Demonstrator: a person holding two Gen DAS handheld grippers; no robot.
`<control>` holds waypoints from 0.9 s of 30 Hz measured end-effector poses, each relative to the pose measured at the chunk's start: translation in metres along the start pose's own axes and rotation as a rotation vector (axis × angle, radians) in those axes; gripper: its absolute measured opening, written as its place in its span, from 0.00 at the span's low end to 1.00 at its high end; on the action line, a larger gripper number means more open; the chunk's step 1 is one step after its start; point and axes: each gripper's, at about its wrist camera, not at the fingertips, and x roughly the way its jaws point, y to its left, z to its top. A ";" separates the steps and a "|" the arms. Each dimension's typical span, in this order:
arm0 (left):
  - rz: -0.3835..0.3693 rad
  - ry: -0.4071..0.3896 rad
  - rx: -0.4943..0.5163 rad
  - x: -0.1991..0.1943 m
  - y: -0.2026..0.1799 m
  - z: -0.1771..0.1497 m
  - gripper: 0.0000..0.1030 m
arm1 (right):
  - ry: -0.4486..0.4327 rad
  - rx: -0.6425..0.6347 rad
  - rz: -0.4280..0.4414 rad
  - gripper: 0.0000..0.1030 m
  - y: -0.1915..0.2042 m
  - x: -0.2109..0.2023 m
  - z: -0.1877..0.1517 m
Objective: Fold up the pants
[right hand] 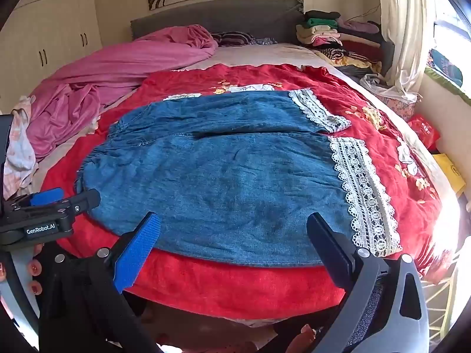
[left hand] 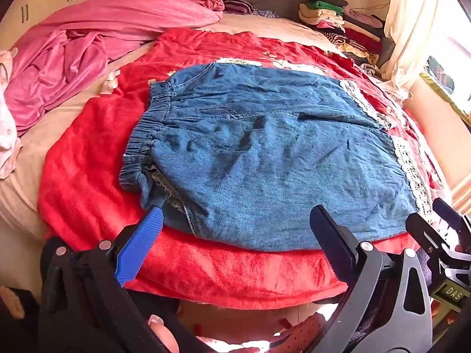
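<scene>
The pants (left hand: 265, 158) lay flat on the red blanket (left hand: 88, 176) just ahead of both grippers; left gripper (left hand: 235, 220) and right gripper (right hand: 234, 226) were spread, holding nothing.

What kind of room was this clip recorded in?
Most likely a home bedroom: a bed with a grey headboard, a crumpled pink blanket, built-in wardrobe doors on the left wall, and stacked folded clothes by the curtained window.

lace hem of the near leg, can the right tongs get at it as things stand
Probably yes. The right tongs are open and empty at the near edge of the pants, and the lace hem lies flat on the red blanket just to their right, nothing covering it.
</scene>
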 end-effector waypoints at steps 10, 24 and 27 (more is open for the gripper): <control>-0.006 0.000 0.008 -0.005 -0.003 0.002 0.91 | 0.018 0.015 0.016 0.96 -0.006 -0.001 0.000; 0.006 -0.020 0.026 -0.007 -0.006 0.004 0.91 | 0.011 0.014 0.013 0.96 -0.002 -0.001 0.001; 0.008 -0.020 0.025 -0.008 -0.005 0.004 0.91 | 0.012 0.016 0.013 0.96 -0.003 -0.001 0.001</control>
